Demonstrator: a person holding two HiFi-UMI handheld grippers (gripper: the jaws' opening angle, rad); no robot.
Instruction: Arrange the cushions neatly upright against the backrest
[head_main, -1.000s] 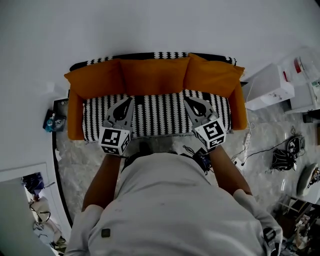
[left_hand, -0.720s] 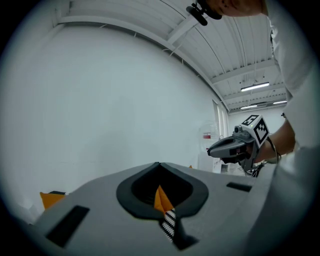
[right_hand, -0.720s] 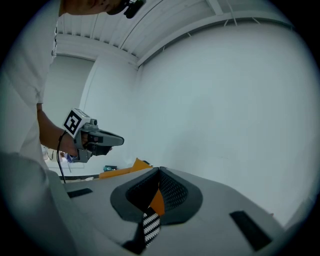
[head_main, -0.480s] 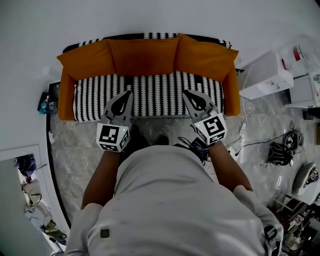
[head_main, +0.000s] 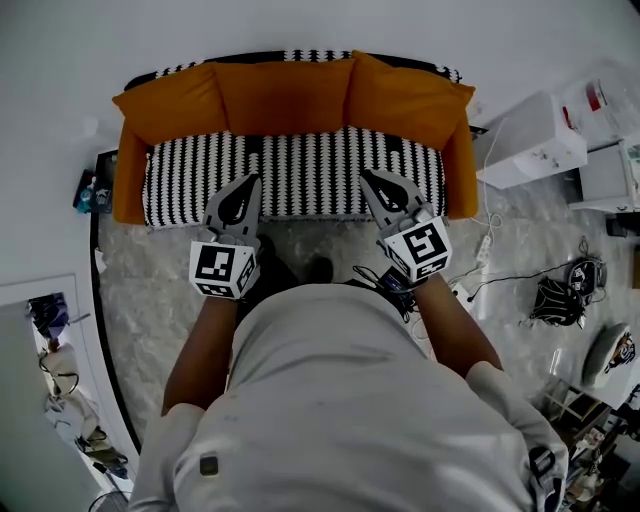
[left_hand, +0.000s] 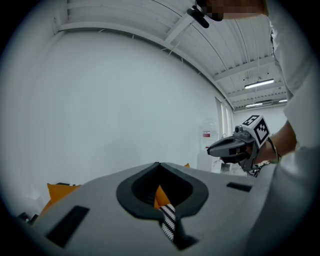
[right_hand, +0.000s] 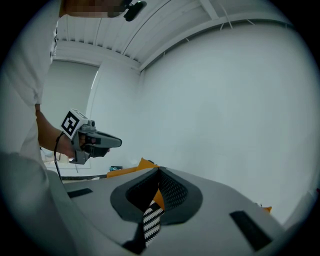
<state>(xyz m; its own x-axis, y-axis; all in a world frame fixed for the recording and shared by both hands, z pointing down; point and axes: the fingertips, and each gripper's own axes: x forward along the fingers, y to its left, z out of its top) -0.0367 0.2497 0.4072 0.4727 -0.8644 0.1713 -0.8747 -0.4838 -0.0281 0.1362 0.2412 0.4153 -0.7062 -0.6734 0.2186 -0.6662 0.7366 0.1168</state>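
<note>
Jaws pressed together on both grippers, nothing pinched.
Pretty sure the left gripper (head_main: 249, 182) and right gripper (head_main: 369, 177) hover over the sofa's (head_main: 300, 165) front edge, held clear because the orange cushions (head_main: 285, 95) already stand upright along the backrest (head_main: 320, 56), at 12 o'clock from them.

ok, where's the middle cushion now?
Head view, top centre: middle cushion leans on the sofa backrest, between the left cushion and right cushion, behind the striped seat.
</note>
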